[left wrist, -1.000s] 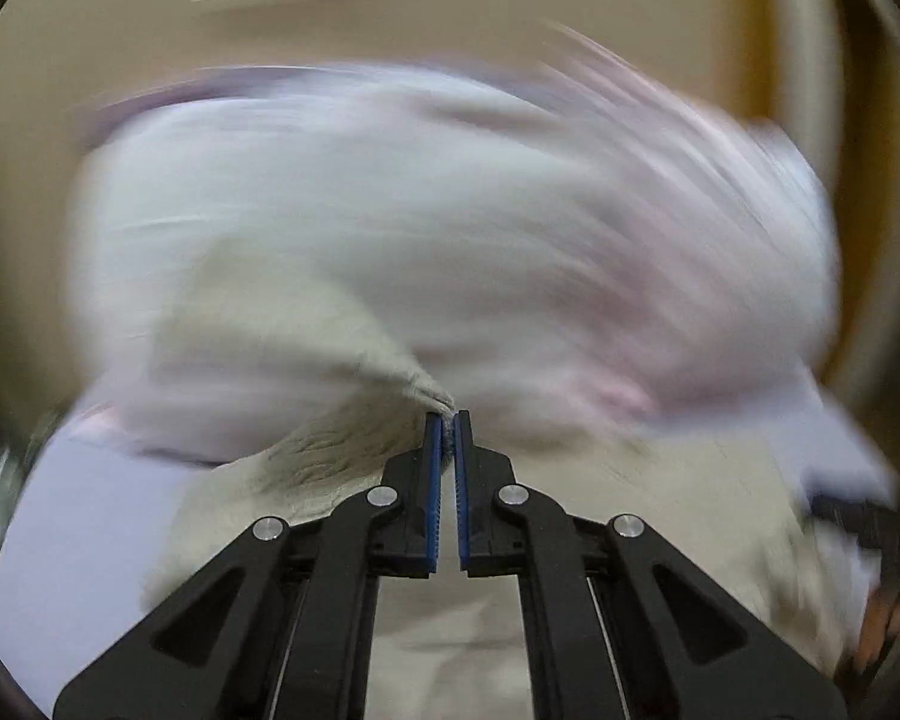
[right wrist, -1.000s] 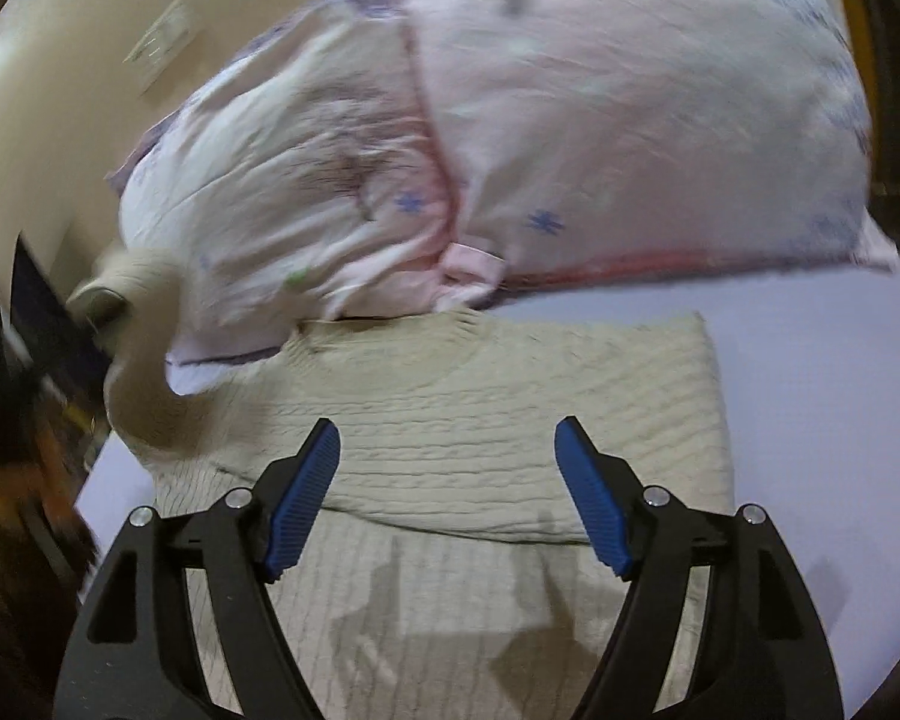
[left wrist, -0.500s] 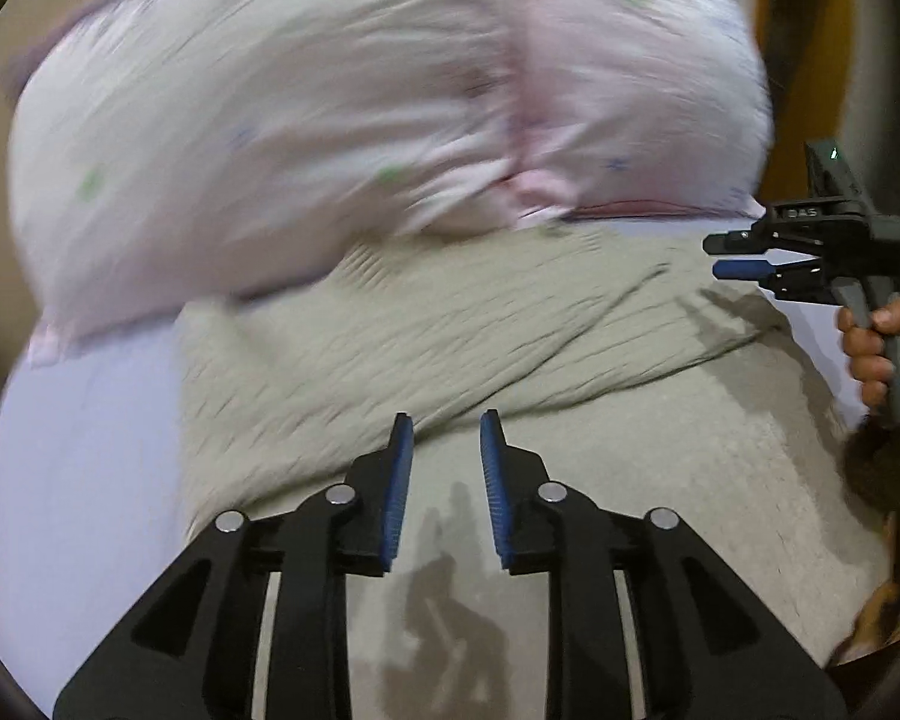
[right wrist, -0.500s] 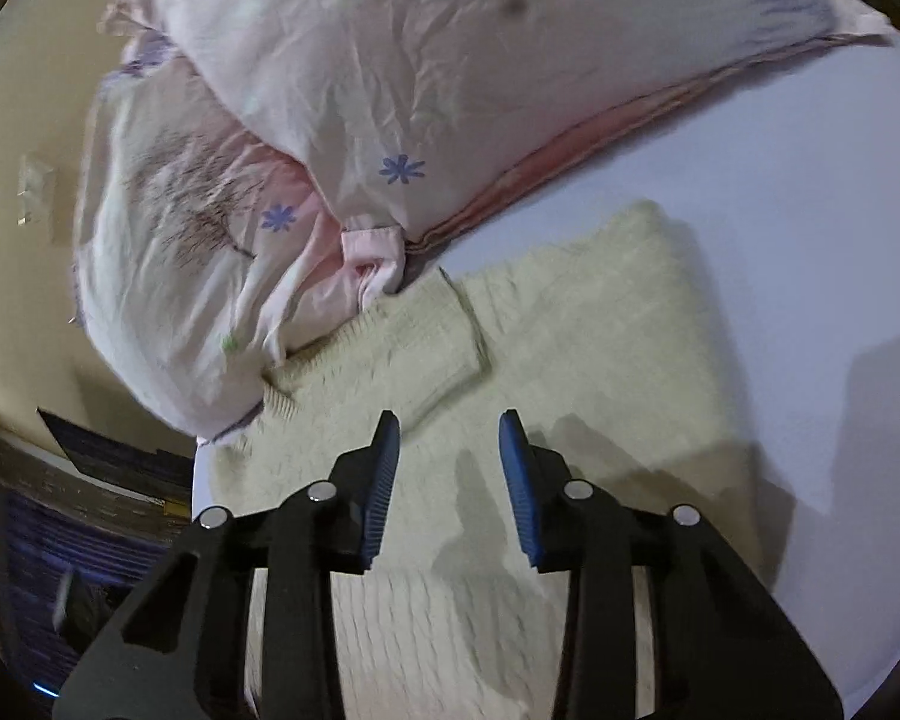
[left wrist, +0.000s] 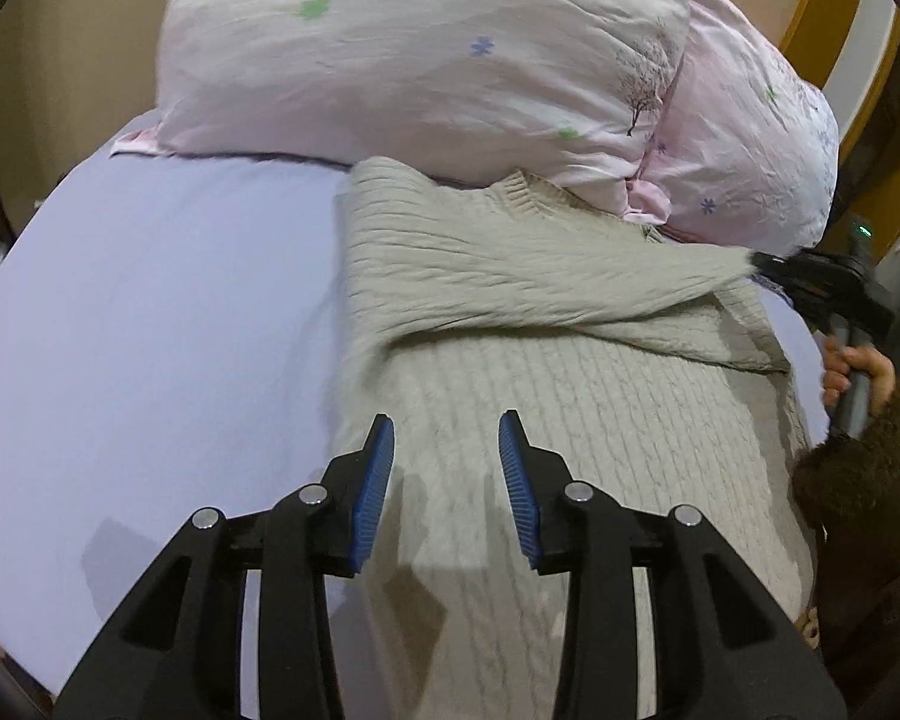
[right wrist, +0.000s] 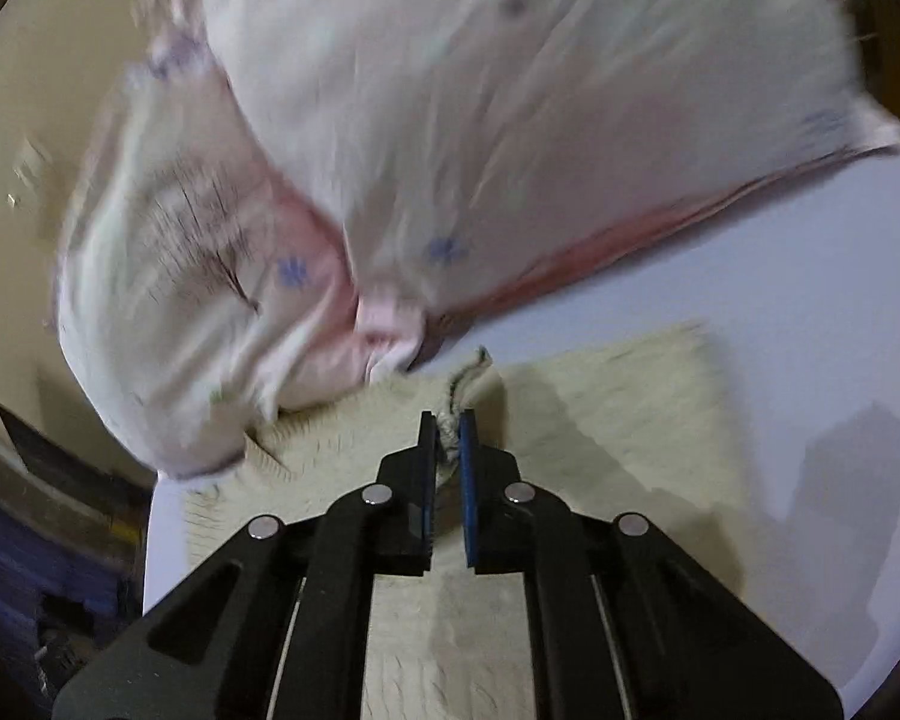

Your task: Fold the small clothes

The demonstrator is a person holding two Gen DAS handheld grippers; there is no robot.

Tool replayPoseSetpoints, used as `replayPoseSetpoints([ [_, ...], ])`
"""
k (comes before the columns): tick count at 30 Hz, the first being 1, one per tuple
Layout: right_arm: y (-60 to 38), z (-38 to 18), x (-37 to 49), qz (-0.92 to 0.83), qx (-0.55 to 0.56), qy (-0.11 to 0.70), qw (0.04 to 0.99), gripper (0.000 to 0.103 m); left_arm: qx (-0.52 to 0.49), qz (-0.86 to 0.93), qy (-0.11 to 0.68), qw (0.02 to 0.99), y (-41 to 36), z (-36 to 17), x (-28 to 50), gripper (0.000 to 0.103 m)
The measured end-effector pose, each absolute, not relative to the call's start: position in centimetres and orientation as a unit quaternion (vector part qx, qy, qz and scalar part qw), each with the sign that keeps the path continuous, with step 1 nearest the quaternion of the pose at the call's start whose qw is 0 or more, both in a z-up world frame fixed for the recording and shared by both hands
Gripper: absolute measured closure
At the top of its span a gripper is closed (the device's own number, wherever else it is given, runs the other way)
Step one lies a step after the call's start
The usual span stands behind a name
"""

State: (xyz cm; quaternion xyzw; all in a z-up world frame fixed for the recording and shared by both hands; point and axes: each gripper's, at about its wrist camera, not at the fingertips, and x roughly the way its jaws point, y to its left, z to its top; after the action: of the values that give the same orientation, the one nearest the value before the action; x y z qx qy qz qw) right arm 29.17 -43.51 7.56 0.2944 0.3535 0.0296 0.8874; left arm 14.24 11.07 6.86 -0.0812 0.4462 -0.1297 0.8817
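Note:
A cream cable-knit sweater point(left wrist: 570, 420) lies flat on a lavender bed sheet point(left wrist: 150, 330), its neck toward the pillows. One sleeve point(left wrist: 540, 282) lies folded across the chest. My left gripper point(left wrist: 446, 468) is open and empty, hovering over the sweater's lower left part. My right gripper point(left wrist: 768, 267) is at the sweater's right shoulder, shut on the cuff end of that sleeve. In the right wrist view my right gripper point(right wrist: 448, 438) pinches a bunch of cream knit point(right wrist: 450, 423) between its blue pads.
Two pink flowered pillows point(left wrist: 450, 60) point(right wrist: 510, 120) lie against the sweater's neck at the head of the bed. A beige wall point(right wrist: 30, 90) is behind them. The person's hand point(left wrist: 858, 372) holds the right gripper's handle at the bed's right edge.
My left gripper let go of the sleeve, opened and drew back over the sweater body. My right gripper closed and took hold of the sleeve's cuff end near the right shoulder.

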Motion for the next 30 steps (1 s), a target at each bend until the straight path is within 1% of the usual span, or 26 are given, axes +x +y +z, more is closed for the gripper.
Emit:
replayPoseSetpoints([
  [2,-45.2,7.3,26.1,-0.018,0.289,0.340,0.895,0.096,-0.088,-0.134,0.448,0.880,12.0,6.6,12.9,0.060],
  [3,-45.9,6.4,24.9,-0.045,0.286,0.348,0.892,0.096,-0.095,-0.139,0.453,0.876,12.5,6.3,12.2,0.060],
  [6,-47.0,3.4,23.0,-0.068,0.296,0.409,0.861,0.087,-0.113,-0.157,0.472,0.860,13.4,5.4,10.5,0.057],
  [7,-47.3,3.2,22.1,-0.064,0.305,0.411,0.857,0.076,-0.116,-0.158,0.480,0.855,13.6,5.1,9.7,0.054],
  [8,-47.2,3.5,20.5,-0.054,0.308,0.408,0.858,0.062,-0.118,-0.158,0.484,0.853,13.8,4.8,9.1,0.050],
  [9,-47.2,3.9,18.9,-0.047,0.302,0.401,0.864,0.037,-0.123,-0.159,0.488,0.849,14.1,4.5,8.2,0.050],
  [10,-47.1,4.5,16.4,-0.039,0.288,0.387,0.875,0.032,-0.129,-0.161,0.490,0.847,14.3,4.2,7.3,0.048],
  [12,-46.6,4.7,13.5,-0.029,0.263,0.391,0.881,0.033,-0.139,-0.165,0.491,0.844,14.6,3.7,6.1,0.046],
  [16,-46.5,2.0,8.2,0.015,0.276,0.439,0.855,0.048,-0.142,-0.164,0.496,0.841,14.5,2.9,4.3,0.046],
  [18,-46.3,0.3,6.2,0.043,0.296,0.450,0.841,0.049,-0.135,-0.165,0.495,0.843,14.1,3.0,3.4,0.046],
  [19,-46.1,0.2,5.3,0.051,0.299,0.439,0.846,0.051,-0.136,-0.167,0.493,0.843,14.0,3.0,3.1,0.046],
  [20,-45.9,-0.2,4.3,0.075,0.311,0.439,0.840,0.055,-0.135,-0.171,0.491,0.844,13.7,3.0,2.7,0.046],
  [21,-45.8,-0.5,3.8,0.087,0.320,0.438,0.835,0.061,-0.132,-0.174,0.489,0.844,13.3,3.0,2.3,0.047],
  [22,-45.6,-1.0,3.3,0.111,0.337,0.439,0.825,0.069,-0.130,-0.178,0.489,0.844,12.9,3.0,1.9,0.051],
  [23,-45.3,-1.4,3.0,0.130,0.348,0.442,0.816,0.073,-0.130,-0.186,0.492,0.840,12.3,2.9,1.4,0.062],
  [24,-45.3,-1.6,2.7,0.139,0.352,0.443,0.813,0.078,-0.127,-0.186,0.495,0.839,12.0,2.7,1.1,0.069],
  [25,-45.2,-1.8,2.3,0.154,0.359,0.444,0.807,0.085,-0.122,-0.186,0.499,0.838,11.7,2.6,0.9,0.085],
  [26,-45.0,-2.1,2.2,0.166,0.365,0.448,0.799,0.093,-0.122,-0.189,0.504,0.834,11.5,2.3,0.8,0.093],
  [27,-44.8,-2.5,2.0,0.186,0.375,0.451,0.788,0.095,-0.130,-0.195,0.504,0.831,11.5,2.2,0.7,0.093],
  [30,-44.8,-1.8,1.8,0.218,0.397,0.428,0.782,0.096,-0.153,-0.230,0.491,0.826,11.7,3.0,1.2,0.094],
])
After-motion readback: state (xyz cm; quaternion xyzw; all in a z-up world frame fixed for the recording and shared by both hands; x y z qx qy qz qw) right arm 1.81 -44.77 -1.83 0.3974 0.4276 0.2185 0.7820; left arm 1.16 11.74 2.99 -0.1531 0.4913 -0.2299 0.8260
